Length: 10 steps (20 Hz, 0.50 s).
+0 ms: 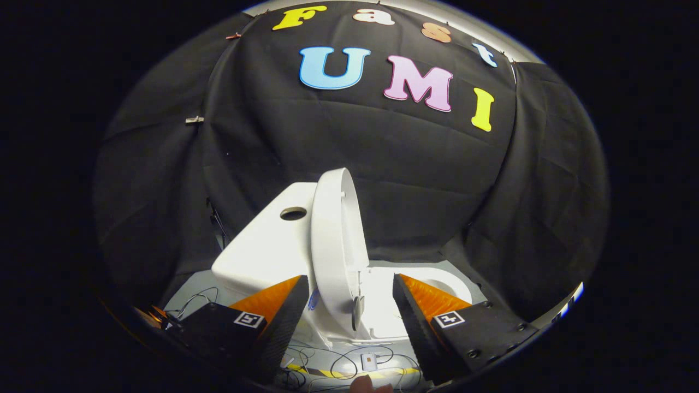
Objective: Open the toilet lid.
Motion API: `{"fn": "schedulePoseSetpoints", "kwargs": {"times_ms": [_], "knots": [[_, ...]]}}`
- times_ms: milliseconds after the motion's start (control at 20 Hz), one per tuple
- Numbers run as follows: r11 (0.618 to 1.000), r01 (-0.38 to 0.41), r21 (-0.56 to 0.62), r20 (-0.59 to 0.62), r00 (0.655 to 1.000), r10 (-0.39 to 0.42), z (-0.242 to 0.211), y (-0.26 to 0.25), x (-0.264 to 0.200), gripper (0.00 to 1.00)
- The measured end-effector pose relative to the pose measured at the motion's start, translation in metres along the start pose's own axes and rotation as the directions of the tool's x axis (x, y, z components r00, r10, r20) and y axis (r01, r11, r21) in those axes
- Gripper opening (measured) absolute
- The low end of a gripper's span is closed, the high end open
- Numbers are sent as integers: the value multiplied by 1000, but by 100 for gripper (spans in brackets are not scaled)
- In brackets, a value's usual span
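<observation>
The glossy white oval toilet lid [334,240] stands upright before the smooth cistern [265,248], beyond the spread, empty claw [349,305], thin cables [349,360] below.

The white toilet lid [334,240] stands raised upright, edge-on, between tank and bowl.
</observation>
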<state>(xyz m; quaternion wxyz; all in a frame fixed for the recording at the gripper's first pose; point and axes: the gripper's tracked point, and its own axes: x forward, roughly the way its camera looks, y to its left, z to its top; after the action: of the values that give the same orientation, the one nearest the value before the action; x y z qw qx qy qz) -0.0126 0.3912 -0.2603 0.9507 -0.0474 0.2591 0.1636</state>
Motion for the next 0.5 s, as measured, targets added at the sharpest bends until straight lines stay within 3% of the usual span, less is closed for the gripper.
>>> {"fn": "schedulePoseSetpoints", "kwargs": {"times_ms": [150, 500], "knots": [[999, -40, 30, 63, 997, 39, 31, -2, -15, 96], [998, -49, 42, 244, 969, 37, 117, -32, -65, 96]]}}
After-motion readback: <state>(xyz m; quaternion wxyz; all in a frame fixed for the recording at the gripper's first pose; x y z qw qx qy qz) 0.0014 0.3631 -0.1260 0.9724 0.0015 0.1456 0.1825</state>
